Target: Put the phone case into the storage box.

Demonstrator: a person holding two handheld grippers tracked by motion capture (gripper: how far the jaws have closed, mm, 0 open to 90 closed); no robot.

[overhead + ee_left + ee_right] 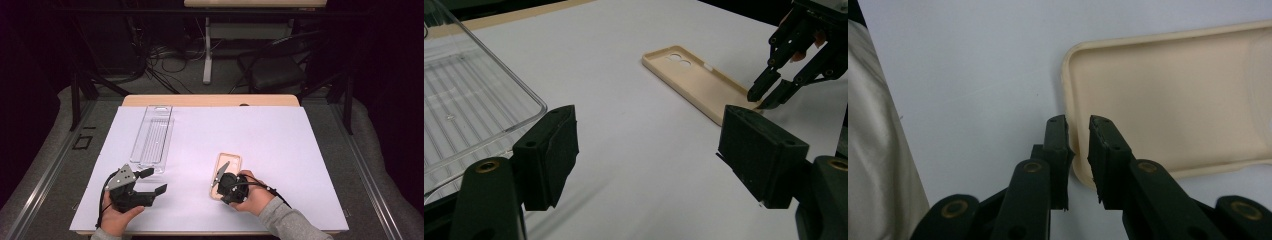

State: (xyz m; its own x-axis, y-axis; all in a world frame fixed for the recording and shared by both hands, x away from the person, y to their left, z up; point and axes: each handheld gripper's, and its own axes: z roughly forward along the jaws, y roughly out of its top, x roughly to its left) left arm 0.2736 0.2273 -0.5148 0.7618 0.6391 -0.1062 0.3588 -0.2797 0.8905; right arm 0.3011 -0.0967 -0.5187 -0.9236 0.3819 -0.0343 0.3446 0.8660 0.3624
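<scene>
A beige phone case (231, 162) lies hollow side up on the white sheet (260, 135), right of centre. My right gripper (227, 184) points down at its near end. In the right gripper view the narrow jaws of the right gripper (1078, 135) straddle the rim at a corner of the phone case (1173, 95), one jaw outside and one inside, with a small gap still visible. My left gripper (156, 181) rests at the front left, wide open and holding nothing. The left gripper view looks between the left gripper (649, 150) jaws at the phone case (694, 77) and the right gripper (769, 97).
A clear ribbed plastic tray (152, 140) lies lengthwise left of centre, just beyond the left gripper; its corner shows as the tray (469, 95). The sheet covers a wooden table (210, 100). Pale fabric (873, 150) fills the left edge of the right gripper view.
</scene>
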